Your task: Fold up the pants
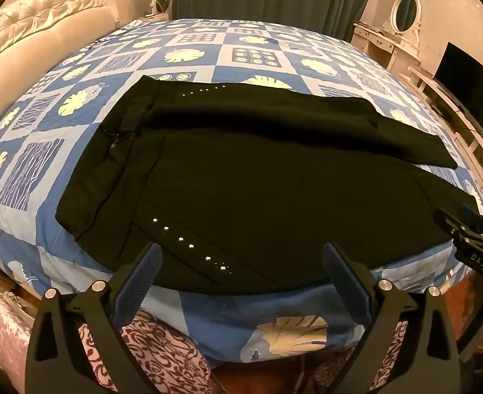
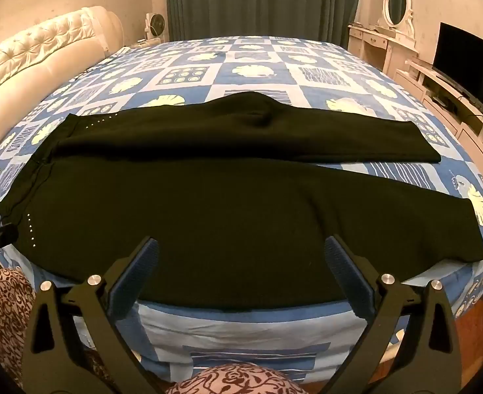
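A pair of black fabric pants [image 2: 208,203] with small silver studs lies flat across the near half of a bed spread with a blue-and-white patchwork quilt [image 2: 258,65]. The waistband sits to the left, both legs run out to the right, and the near leg lies along the near edge of the mattress. The legs are spread slightly apart, a wedge of quilt showing between their ends on the right — laid out this way, probably, so one leg can be brought over the other.

The left gripper [image 1: 241,262] hangs above the near edge by the studded hip, its blue-padded jaws spread wide with nothing between them. The right gripper [image 2: 241,259] hovers over the near leg further to the right, jaws likewise spread wide and empty. Both tilt downward toward the cloth, apparently poised to take the near edge at two well-separated places — that would keep the fabric level when lifted.

No fold looks started yet. A dark curtain [image 2: 264,0] and a cream tufted headboard [image 2: 38,52] stand at the far and left sides.
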{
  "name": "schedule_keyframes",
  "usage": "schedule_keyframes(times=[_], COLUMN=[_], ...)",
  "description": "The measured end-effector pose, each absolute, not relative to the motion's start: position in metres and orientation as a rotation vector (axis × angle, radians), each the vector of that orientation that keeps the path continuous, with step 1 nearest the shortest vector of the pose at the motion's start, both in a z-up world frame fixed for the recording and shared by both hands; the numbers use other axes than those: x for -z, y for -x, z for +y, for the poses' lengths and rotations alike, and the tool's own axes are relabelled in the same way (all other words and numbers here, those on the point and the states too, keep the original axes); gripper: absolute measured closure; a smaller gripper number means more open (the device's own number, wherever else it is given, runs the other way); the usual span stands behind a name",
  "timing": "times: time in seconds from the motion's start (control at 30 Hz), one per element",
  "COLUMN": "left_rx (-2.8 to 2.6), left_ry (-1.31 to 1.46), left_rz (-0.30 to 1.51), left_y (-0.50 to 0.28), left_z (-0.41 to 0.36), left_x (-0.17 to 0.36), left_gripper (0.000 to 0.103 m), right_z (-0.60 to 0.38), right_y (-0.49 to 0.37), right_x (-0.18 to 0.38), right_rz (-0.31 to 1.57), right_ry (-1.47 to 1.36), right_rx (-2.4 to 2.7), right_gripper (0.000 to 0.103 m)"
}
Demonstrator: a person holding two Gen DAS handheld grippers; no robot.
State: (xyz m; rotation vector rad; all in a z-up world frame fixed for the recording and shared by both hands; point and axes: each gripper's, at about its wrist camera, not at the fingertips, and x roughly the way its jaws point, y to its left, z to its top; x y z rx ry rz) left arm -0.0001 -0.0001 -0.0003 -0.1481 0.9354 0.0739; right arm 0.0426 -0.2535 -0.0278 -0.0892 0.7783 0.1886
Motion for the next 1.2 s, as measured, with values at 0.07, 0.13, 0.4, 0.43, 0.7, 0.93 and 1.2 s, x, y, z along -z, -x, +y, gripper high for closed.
schedule_keyframes(times=[0.07, 0.13, 0.4, 0.43, 0.7, 0.93, 1.2], left_rx=[-0.071, -0.072, -0.068, -0.069, -0.073, -0.071, -0.073], left_ry=[0.148, 0.147, 0.151, 0.151, 0.142, 0.137, 0.132], left_rz=[0.939, 0.939, 0.944, 0.945, 0.940, 0.950, 0.958], left_y=[0.0003, 0.0008, 0.0025, 0.0030, -0.0014, -0.0011, -0.0021], left_z=[-0.0002, -0.0002, 0.0002, 0.0002, -0.0017, -0.0033, -0.0044], left_x=[0.0011, 0.0016, 0.0038, 0.0042, 0.0040, 0.0067, 0.0066], left_gripper=[0.006, 0.006, 0.006, 0.006, 0.006, 0.006, 0.006], right_z=[-0.2536, -0.2534, -0.2534, -0.2526, -0.2508, -0.2510, -0.2509], right_y=[-0.0425, -0.0427, -0.0427, -0.0423, -0.0405, -0.0404, -0.0403], right_x=[0.0280, 0.0276, 0.0283, 0.0293, 0.0317, 0.0324, 0.0325], right_rz=[0.778, 0.779, 0.781, 0.782, 0.791, 0.793, 0.793], right_ry=[0.087, 0.088, 0.088, 0.089, 0.086, 0.085, 0.084], right_rx=[-0.188, -0.188, -0.189, -0.190, -0.188, -0.189, -0.189], right_gripper=[0.002, 0.002, 0.002, 0.002, 0.002, 0.002, 0.002])
